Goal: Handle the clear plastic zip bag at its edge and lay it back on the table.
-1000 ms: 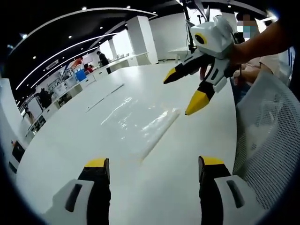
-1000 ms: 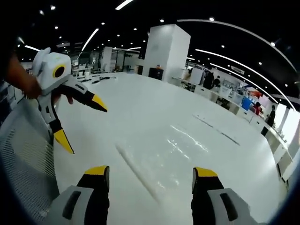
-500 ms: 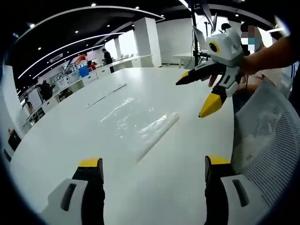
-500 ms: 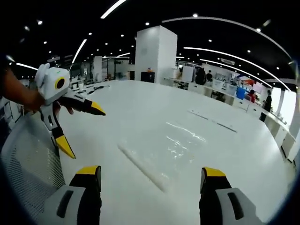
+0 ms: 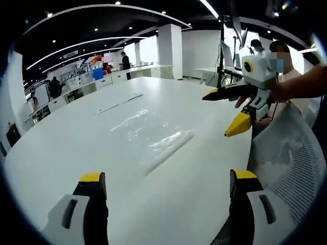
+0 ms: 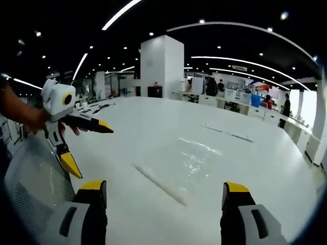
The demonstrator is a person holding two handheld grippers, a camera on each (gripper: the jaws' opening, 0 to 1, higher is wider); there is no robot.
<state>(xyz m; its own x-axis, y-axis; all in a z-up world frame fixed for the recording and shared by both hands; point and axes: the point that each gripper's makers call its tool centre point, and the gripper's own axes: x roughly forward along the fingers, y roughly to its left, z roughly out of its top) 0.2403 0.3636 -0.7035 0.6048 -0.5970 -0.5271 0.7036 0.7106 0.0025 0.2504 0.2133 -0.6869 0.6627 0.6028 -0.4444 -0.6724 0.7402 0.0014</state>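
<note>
Clear plastic, nearly the same white as the surface under it, makes the zip bag (image 5: 153,143) hard to trace: it lies flat on the worktop (image 5: 76,153), and only glare off its film and one thicker, ridge-like edge running diagonally give its outline away, so its far corners cannot be made out. In the right gripper view the bag (image 6: 179,168) reads the same way, a pale ridge with shiny wrinkles beyond it. Left tongs (image 5: 168,186) hover above the near part of the worktop, jaws spread wide and empty, well short of the bag. Right tongs (image 6: 166,194) are likewise wide apart with nothing between them, clear of the ridge. Each pair also appears in the other's view, held up off the surface in a hand (image 5: 286,91) whose arm runs out of sight at the edge, yellow tips splayed. A white mesh chair back (image 5: 291,158) sits beside the worktop, cut off by the view's edge. Distant desks and people behind are too small to read.
</note>
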